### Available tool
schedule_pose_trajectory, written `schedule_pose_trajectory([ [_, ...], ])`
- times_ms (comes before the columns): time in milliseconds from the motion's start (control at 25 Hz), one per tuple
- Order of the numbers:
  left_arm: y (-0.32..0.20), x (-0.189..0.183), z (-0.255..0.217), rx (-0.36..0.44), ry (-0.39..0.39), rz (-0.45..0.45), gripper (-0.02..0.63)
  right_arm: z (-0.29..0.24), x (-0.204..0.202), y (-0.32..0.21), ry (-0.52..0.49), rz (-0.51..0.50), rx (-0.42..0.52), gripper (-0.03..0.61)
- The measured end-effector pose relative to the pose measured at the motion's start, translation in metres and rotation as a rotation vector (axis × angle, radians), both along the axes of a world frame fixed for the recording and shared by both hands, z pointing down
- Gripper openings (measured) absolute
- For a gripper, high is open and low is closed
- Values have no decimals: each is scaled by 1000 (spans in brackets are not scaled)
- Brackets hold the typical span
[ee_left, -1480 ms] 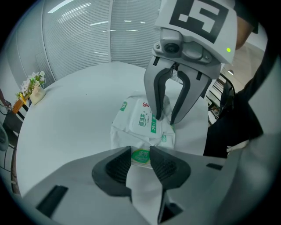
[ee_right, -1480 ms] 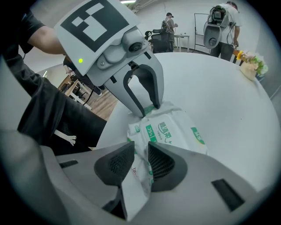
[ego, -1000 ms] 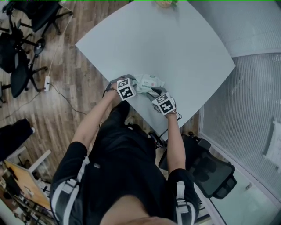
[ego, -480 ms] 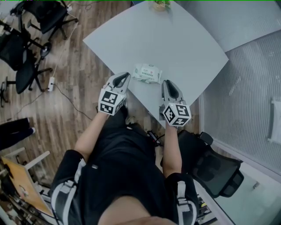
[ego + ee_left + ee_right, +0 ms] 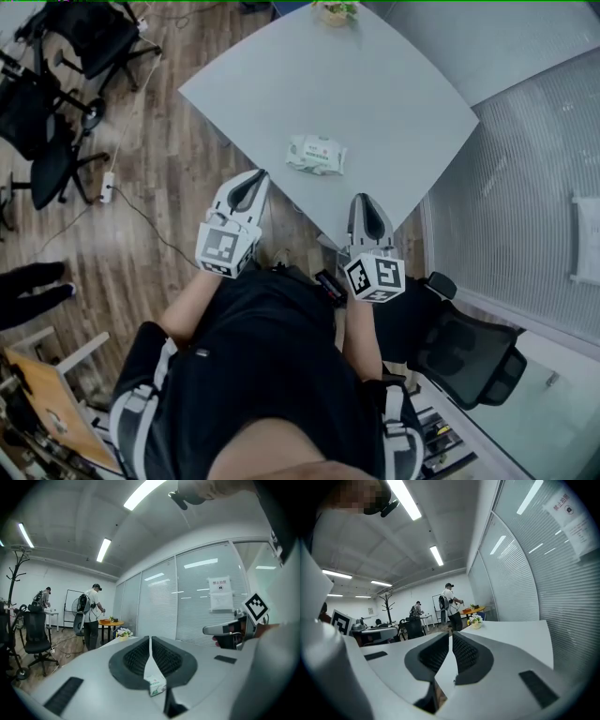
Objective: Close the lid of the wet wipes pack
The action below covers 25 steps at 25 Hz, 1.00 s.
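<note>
Toward the near corner of the pale surface (image 5: 394,103), the wet wipes pack (image 5: 316,155) is seen lying flat, green and white, with neither claw touching it; whether its lid is down cannot be made out at this size. The left claw (image 5: 251,180) is held in the air off the surface's near-left edge, over the wooden floor (image 5: 159,159) and apart from the pack. Its jaws are pressed together with nothing between them. The right claw (image 5: 365,201) is held by the near corner, to the right of the pack and also clear of it. Its jaws are closing, nearly met at the tips, and nothing is caught between them. Both claws are pointed away from the person. A small potted plant (image 5: 336,11) is set at the surface's far edge. Black office chairs (image 5: 56,159) are stood on the floor to the left, and a glass wall with blinds (image 5: 525,187) is seen on the right.
</note>
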<state>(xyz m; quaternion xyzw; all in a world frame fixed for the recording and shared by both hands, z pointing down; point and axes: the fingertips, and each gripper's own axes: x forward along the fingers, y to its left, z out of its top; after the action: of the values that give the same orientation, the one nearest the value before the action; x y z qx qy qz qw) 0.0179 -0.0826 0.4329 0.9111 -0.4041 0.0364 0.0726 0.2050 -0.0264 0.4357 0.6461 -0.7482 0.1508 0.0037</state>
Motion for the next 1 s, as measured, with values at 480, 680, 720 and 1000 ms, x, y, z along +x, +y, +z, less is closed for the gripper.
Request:
schedule_pose_trajectory([
  [480, 4, -22, -24, 65, 52, 41, 35, -7, -31, 17, 28, 52, 24, 37],
  [680, 7, -29, -21, 68, 51, 50, 35, -10, -42, 20, 50, 54, 41, 25],
  [720, 8, -30, -22, 67, 53, 49, 35, -10, -43, 21, 52, 57, 40, 24],
  [1000, 13, -34, -22, 71, 57, 54, 35, -10, -49, 25, 59, 53, 35, 22],
])
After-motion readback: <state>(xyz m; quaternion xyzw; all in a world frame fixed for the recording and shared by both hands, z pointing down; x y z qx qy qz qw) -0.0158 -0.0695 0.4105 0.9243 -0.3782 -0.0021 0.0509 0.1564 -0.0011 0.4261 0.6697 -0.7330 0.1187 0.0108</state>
